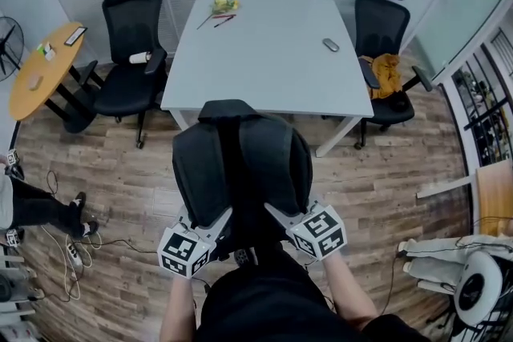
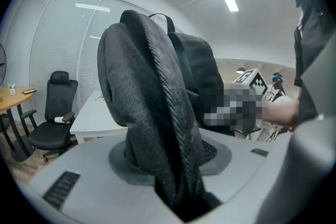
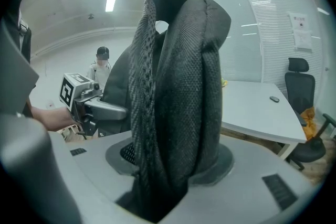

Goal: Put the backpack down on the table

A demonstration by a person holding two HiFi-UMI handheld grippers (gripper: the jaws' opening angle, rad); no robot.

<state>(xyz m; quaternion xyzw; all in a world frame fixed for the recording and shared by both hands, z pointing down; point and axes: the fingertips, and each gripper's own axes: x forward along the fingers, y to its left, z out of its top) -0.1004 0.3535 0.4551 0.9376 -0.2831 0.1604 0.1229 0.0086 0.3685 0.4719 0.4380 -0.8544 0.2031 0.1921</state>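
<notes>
The left tool (image 1: 215,220) and right tool (image 1: 276,214) are each clamping a padded strap of the black backpack (image 1: 240,156), holding it above the wooden floor (image 1: 385,180), just short of the white tabletop (image 1: 272,68). A yellow bundle (image 1: 224,4), pens (image 1: 223,18) and a small grey device (image 1: 330,45) are lying toward the tabletop's far side. Black office chairs (image 1: 128,60) are flanking it.
</notes>
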